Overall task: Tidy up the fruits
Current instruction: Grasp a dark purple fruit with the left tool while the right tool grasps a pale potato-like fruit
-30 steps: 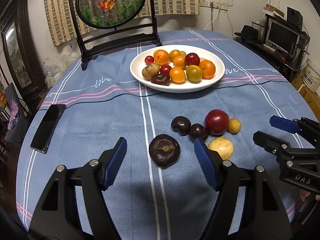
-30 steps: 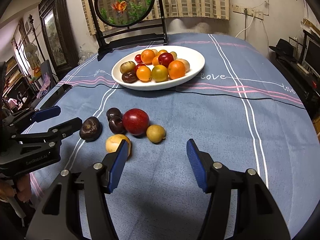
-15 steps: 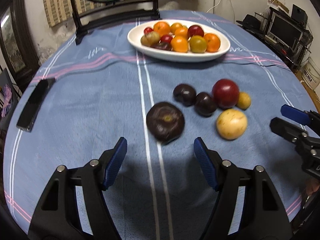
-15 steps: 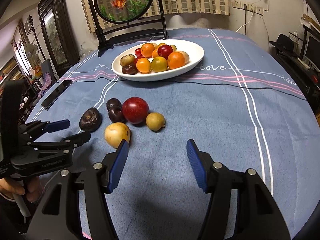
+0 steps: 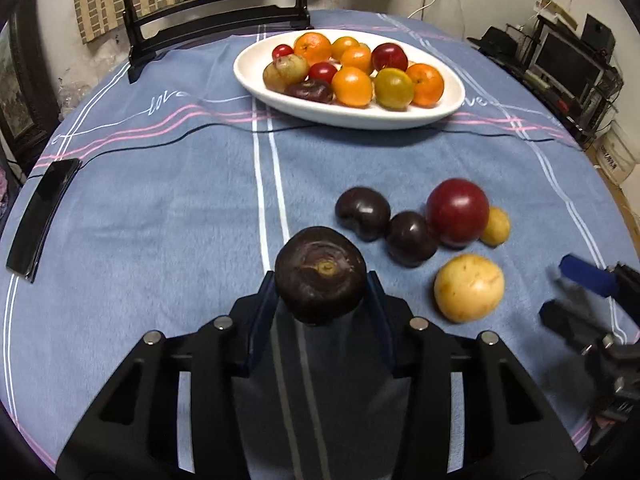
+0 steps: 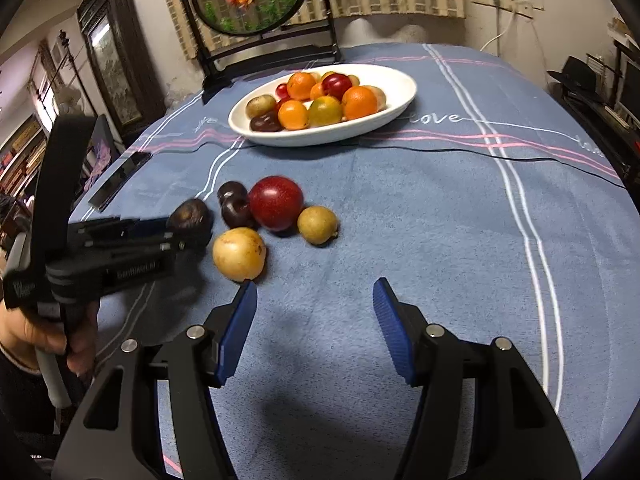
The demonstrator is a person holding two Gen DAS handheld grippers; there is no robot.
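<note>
My left gripper (image 5: 320, 292) reaches down over the blue tablecloth. Its jaws are closing, and the pads press both sides of a dark purple wrinkled fruit (image 5: 320, 274). In the right wrist view this gripper (image 6: 188, 228) comes in from the left with the same fruit (image 6: 191, 211) at its tip. To the right lie two dark plums (image 5: 362, 212), a red fruit (image 5: 458, 212), a small yellow fruit (image 5: 496, 226) and a larger yellow one (image 5: 468, 286). A white oval plate (image 5: 400, 122) of fruit stands further back. My right gripper (image 6: 316, 320) is open above bare cloth.
A black phone (image 5: 40, 216) lies near the table's left edge. A round picture screen on a black stand (image 6: 256, 4) is behind the plate. A thin black cable (image 6: 520, 156) crosses the cloth in front of the plate. A person's hand (image 6: 40, 336) holds the left gripper's handle.
My left gripper has moved forward and down to the dark purple fruit, and its jaws have come together on it. The right gripper has stayed open and barely shifted.
</note>
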